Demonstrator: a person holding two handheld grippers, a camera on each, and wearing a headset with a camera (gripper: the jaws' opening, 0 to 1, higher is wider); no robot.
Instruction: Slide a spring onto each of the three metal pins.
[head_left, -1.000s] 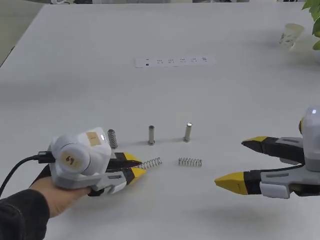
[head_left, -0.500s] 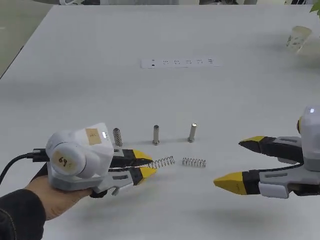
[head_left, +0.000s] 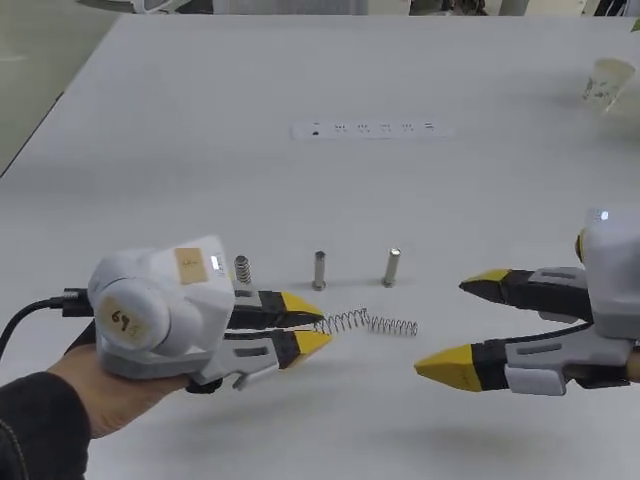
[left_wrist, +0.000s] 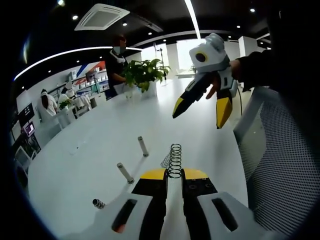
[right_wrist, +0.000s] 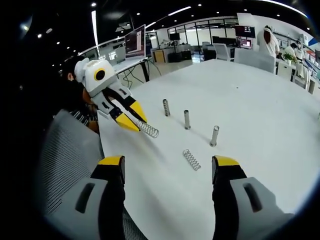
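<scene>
Spring (head_left: 345, 320) number two is pinched by one end in the left gripper (head_left: 315, 322), jaws clamped tight on it, and the rest pokes straight out past the yellow tips. You get a good look at that in the left gripper view, where the coil (left_wrist: 175, 157) stands up right between the closed tips (left_wrist: 174, 175).

The right gripper (head_left: 445, 325) hangs off to the side with its jaws spread wide and nothing in them. It sits well apart from the pins, over the white table (head_left: 300, 80).

The three pins stand upright in a row. In the head view the left pin (head_left: 242, 270) already has a spring around it. The mid pin (head_left: 320, 270) and right pin (head_left: 392, 267) are bare.

The loose spring (head_left: 393, 325) lies flat on the table in front of the right pin. In the head view its end looks almost against the held one. In the right gripper view, though, the two show as apart (right_wrist: 191, 159).

Farther back there's a power strip (head_left: 372, 129) and a paper cup (head_left: 607, 80) near the far right corner.
</scene>
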